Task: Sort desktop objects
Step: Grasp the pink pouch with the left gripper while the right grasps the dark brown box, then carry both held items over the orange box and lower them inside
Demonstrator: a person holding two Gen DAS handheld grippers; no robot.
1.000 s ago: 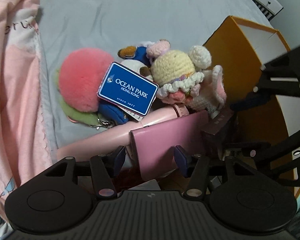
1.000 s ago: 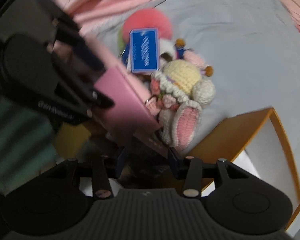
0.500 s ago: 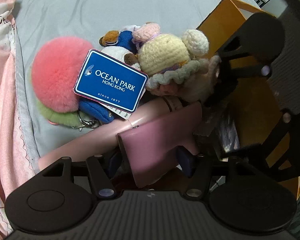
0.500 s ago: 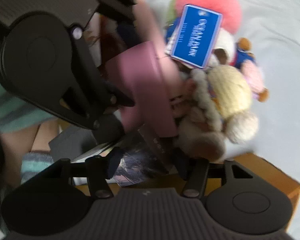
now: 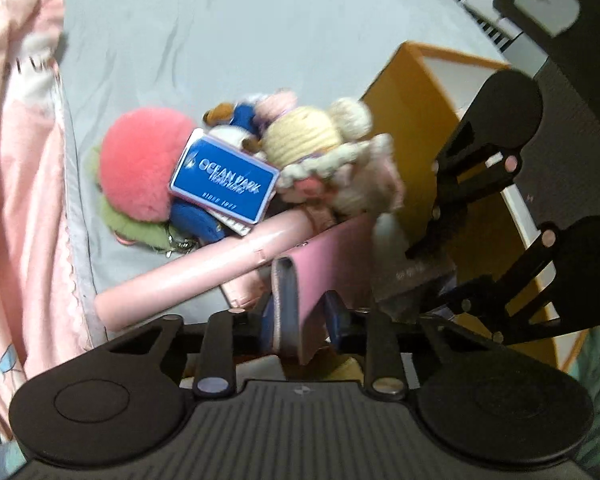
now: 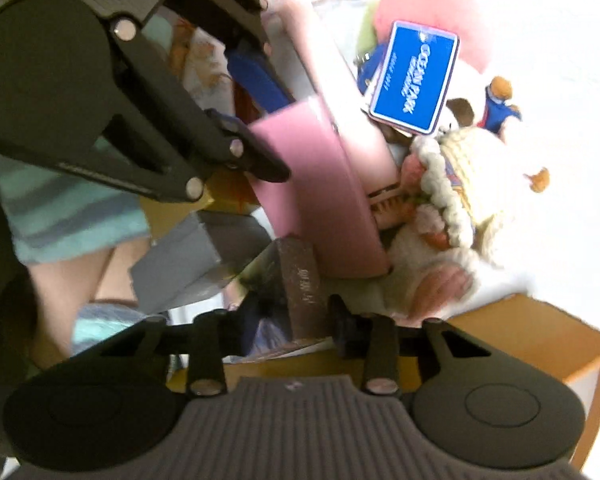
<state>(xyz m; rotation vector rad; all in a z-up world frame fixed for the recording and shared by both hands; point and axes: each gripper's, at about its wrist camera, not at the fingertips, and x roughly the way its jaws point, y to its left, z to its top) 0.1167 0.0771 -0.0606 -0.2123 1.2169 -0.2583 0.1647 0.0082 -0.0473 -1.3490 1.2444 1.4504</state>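
My left gripper (image 5: pixel 300 320) is shut on a pink wallet (image 5: pixel 324 268), held tilted on edge above the pile; the wallet also shows in the right wrist view (image 6: pixel 320 184). My right gripper (image 6: pixel 296 320) is shut on a dark brown box (image 6: pixel 300 280), just right of the wallet (image 5: pixel 416 280). A pink bottle (image 5: pixel 204 268) lies under the wallet. Behind it sit a pink pom-pom (image 5: pixel 140 168), a blue Ocean Park card (image 5: pixel 224 180) and a crocheted doll (image 5: pixel 324 148).
An open orange box (image 5: pixel 424 128) stands at the right on the grey bedsheet (image 5: pixel 220 40). A pink blanket (image 5: pixel 16 200) lies along the left. A grey box (image 6: pixel 188 256) and a person's knee (image 6: pixel 68 272) sit below the grippers.
My left gripper has closed tighter and turned the pink wallet up on edge. The right gripper has risen with the dark box and rolled its view.
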